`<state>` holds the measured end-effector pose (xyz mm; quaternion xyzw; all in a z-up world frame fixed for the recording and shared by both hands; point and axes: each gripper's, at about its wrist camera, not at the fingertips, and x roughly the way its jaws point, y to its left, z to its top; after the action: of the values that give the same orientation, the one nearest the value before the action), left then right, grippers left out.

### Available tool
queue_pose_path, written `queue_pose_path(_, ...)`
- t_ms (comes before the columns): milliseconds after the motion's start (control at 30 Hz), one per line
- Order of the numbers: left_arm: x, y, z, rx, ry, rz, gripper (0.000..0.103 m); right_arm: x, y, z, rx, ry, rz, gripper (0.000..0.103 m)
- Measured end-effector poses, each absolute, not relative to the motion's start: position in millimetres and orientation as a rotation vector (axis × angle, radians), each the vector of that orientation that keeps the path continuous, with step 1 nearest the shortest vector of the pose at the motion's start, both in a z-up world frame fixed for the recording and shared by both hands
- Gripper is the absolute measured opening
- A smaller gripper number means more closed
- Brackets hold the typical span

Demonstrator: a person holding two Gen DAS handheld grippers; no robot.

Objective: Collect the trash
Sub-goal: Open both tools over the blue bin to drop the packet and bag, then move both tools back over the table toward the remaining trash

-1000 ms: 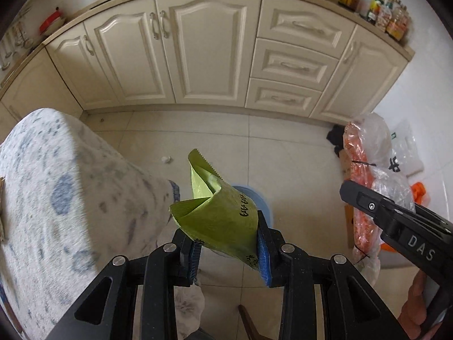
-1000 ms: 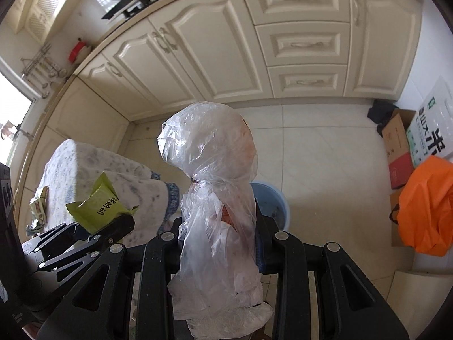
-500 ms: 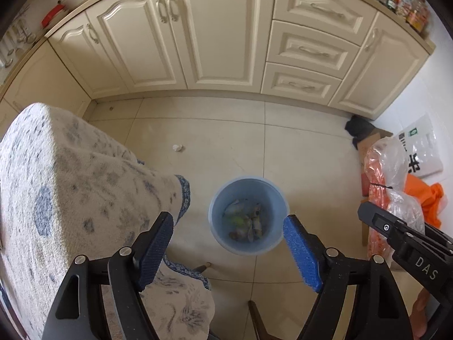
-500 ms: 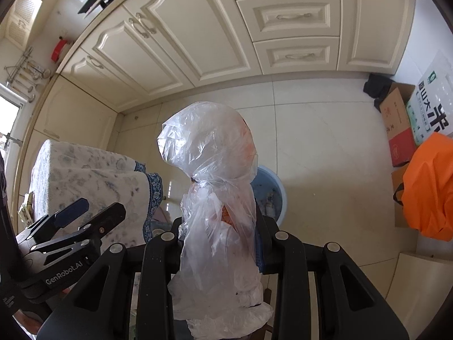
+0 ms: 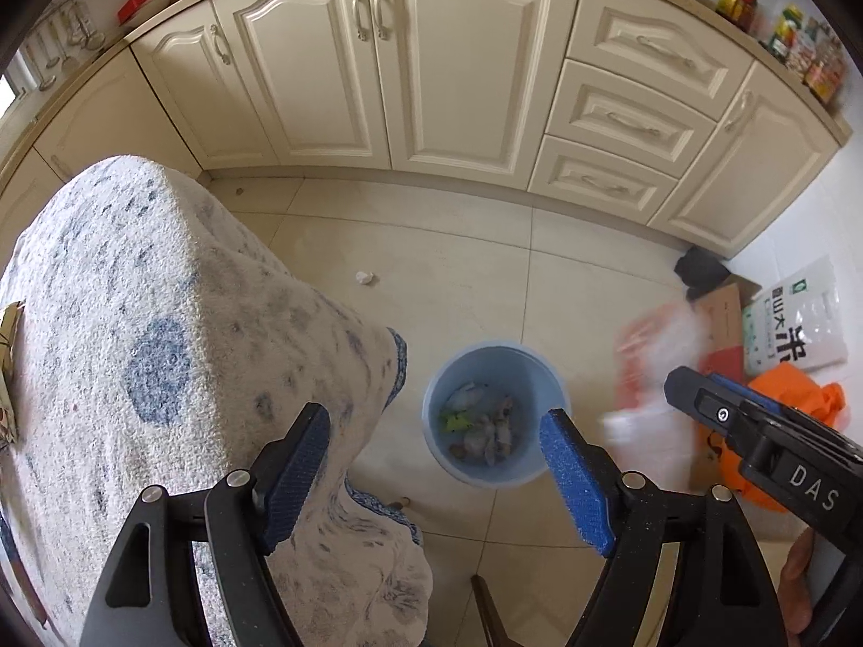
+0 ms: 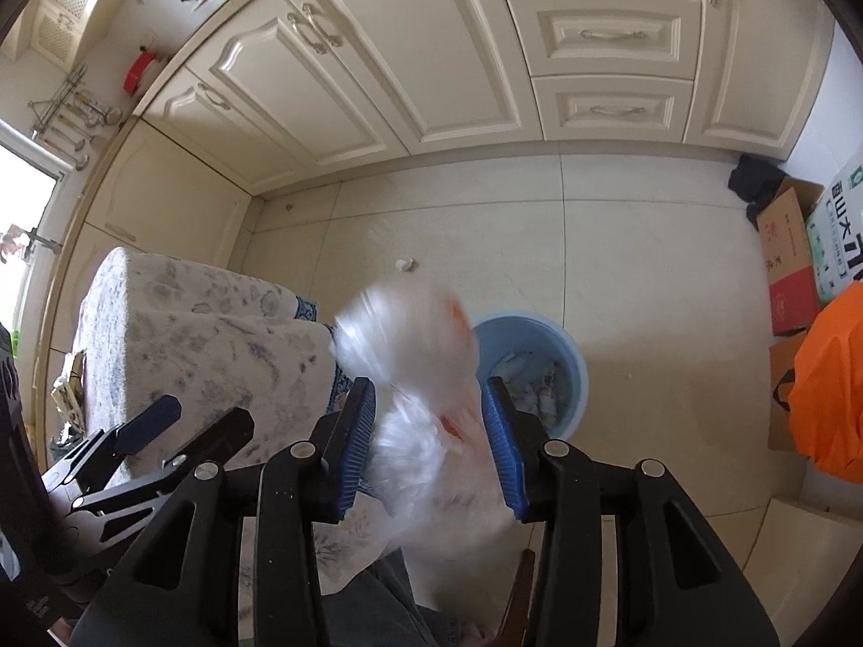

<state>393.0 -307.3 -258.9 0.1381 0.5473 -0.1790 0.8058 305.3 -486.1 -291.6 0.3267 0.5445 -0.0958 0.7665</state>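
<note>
A light blue bin (image 5: 493, 412) stands on the tiled floor and holds several bits of trash, among them a green wrapper (image 5: 456, 423). My left gripper (image 5: 434, 480) is open and empty, above and in front of the bin. In the right wrist view my right gripper (image 6: 429, 447) has its jaws spread, and a clear plastic bag (image 6: 420, 377) with orange inside sits blurred between the pads, beside the bin (image 6: 545, 377). The bag also shows blurred in the left wrist view (image 5: 655, 366).
A table with a blue-flowered white cloth (image 5: 162, 356) fills the left. A small white scrap (image 5: 365, 277) lies on the floor. Cream cabinets (image 5: 442, 70) line the back. A cardboard box (image 6: 787, 264), a rice bag (image 5: 793, 323) and an orange bag (image 6: 830, 377) sit at the right wall.
My left gripper opened and the green wrapper dropped into the bin. My right gripper's jaws have spread and the plastic bag is blurred and lower than before.
</note>
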Motion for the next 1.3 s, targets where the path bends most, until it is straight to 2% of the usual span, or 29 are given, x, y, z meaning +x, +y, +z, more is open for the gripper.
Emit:
queue_pose_path(633,377,-264,-230,0.258,1.158,-0.419,0.077,289,-472,-261,0.659,1.154,-0.208,0.043)
queue_pose_path(1000,343,-242,-200,0.242,1.112,-0.409,0.077,278,-452,-237,0.622,1.122,-0.190,0.044)
queue_pose_path(1300,303,-195,-167,0.195,1.051,-0.373,0.077,274,-413,-210,0.547,1.092,-0.139,0.044)
